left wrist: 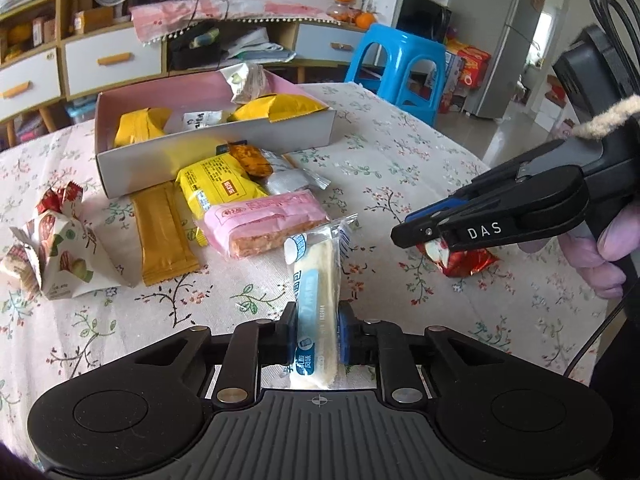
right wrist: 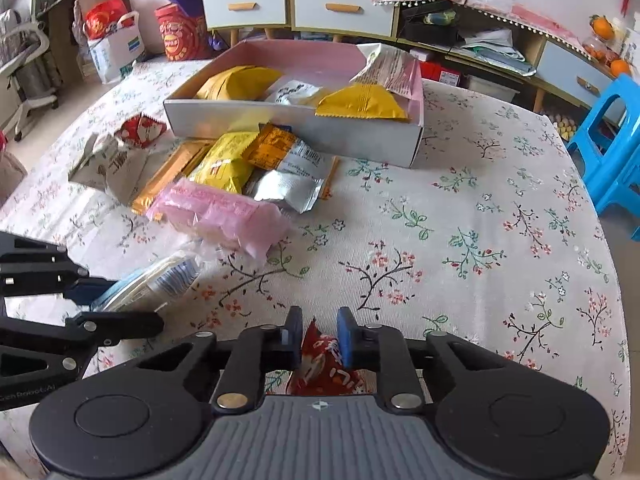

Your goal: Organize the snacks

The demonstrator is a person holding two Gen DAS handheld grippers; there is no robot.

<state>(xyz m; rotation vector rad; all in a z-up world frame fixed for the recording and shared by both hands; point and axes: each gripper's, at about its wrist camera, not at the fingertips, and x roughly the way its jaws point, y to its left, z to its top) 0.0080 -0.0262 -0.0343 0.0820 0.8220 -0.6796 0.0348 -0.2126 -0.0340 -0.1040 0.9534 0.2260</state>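
Note:
My left gripper (left wrist: 316, 320) is shut on a long bread stick in a clear and blue wrapper (left wrist: 314, 276), its far end resting on the floral tablecloth (left wrist: 400, 152). My right gripper (right wrist: 319, 330) is shut on a small red snack packet (right wrist: 326, 364); the left wrist view shows that packet (left wrist: 468, 260) under the right gripper (left wrist: 416, 236). A pink-lined cardboard box (left wrist: 216, 152) at the back holds yellow packets (left wrist: 276, 106) and a white one. In front of it lie a pink wafer pack (left wrist: 264, 220), a yellow pack (left wrist: 216, 188), a gold bar (left wrist: 164, 232) and a silver pack (right wrist: 288, 184).
At the table's left lie white and red nut packets (left wrist: 56, 248). A blue plastic stool (left wrist: 396, 64) stands beyond the table's far right edge. Cabinets with drawers (left wrist: 112, 60) line the back wall. A hand in a purple glove (left wrist: 600, 252) holds the right gripper.

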